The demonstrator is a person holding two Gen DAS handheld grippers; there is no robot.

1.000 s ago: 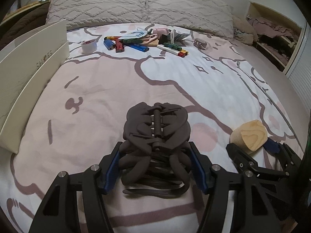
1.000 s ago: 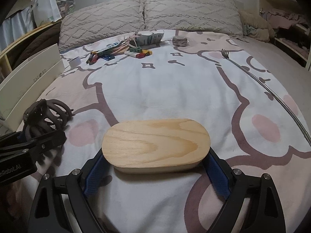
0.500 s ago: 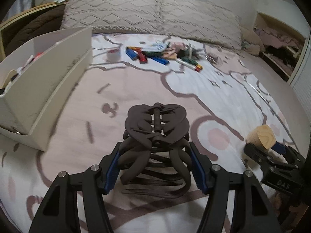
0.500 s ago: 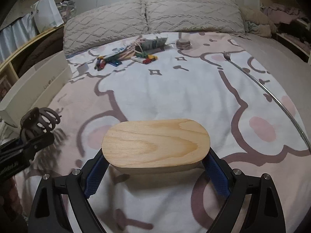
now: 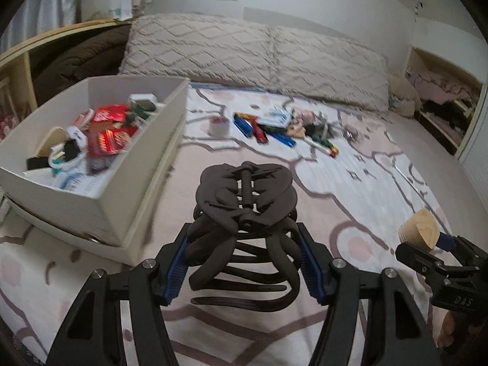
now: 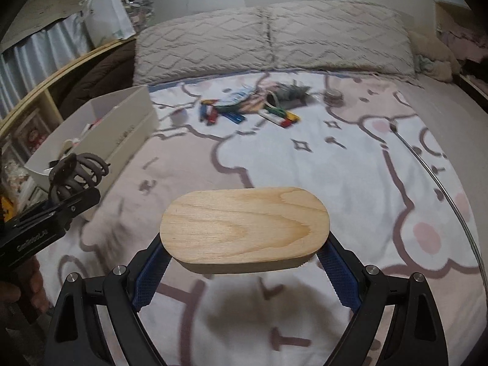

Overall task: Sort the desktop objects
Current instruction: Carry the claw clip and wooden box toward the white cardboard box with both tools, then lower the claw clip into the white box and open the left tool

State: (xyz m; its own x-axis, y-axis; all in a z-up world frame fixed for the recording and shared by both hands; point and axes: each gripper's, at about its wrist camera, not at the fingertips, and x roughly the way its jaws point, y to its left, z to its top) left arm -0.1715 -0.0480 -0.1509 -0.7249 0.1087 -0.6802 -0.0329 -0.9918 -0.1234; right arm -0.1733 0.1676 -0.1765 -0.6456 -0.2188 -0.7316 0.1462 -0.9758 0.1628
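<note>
A dark brown claw hair clip (image 5: 244, 213) is held off the bed, my left gripper (image 5: 244, 262) shut on its sides with the blue pads. In the right wrist view the same clip (image 6: 76, 174) shows at the left edge. My right gripper (image 6: 244, 262) is shut on an oval wooden block (image 6: 244, 225), lifted above the bedsheet; the block's end (image 5: 418, 228) also appears at the right of the left wrist view. A white box (image 5: 131, 164) holding several small items sits to the left of the left gripper.
A heap of pens, markers and small packets (image 5: 280, 128) lies on the bed near the two pillows (image 5: 253, 52). A small tape roll (image 5: 218, 126) sits beside it. A thin metal rod with a fork-like tip (image 6: 427, 158) runs along the right. Shelves stand on both sides.
Both grippers have risen off the bed with their objects. The left one has swung left, so the white box's open inside now shows.
</note>
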